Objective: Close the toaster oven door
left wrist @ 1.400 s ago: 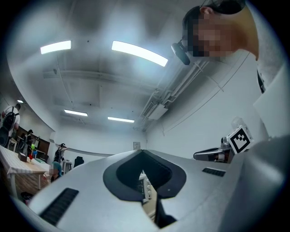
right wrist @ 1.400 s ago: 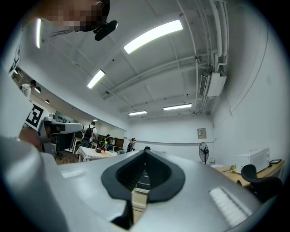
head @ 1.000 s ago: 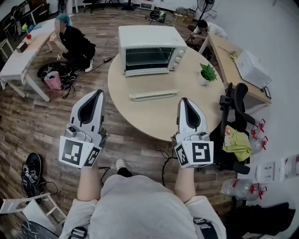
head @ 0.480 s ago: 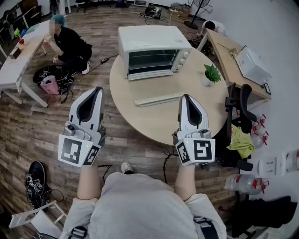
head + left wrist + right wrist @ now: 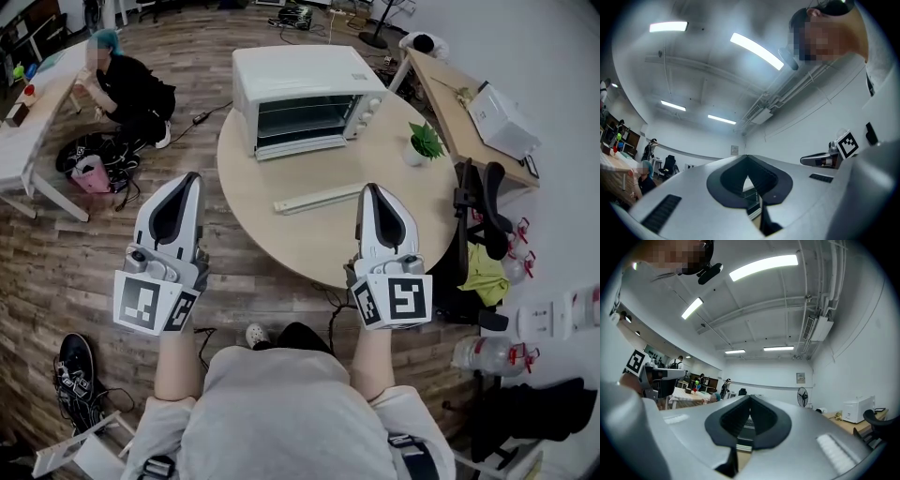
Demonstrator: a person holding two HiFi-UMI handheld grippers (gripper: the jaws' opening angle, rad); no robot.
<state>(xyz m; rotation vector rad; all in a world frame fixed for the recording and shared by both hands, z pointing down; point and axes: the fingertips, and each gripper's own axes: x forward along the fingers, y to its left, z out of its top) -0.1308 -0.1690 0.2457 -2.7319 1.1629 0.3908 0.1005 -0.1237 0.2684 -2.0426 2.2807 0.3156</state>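
The toaster oven [image 5: 305,98] sits at the table's [image 5: 272,234] far edge. The left gripper [image 5: 191,180] and right gripper [image 5: 371,189] hover by its near edge, fingers together, holding nothing.

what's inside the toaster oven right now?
Head view: the toaster oven cavity is dark, with a wire rack across it and nothing seen on it. The back and floor are hidden by the oven's top and shadow.
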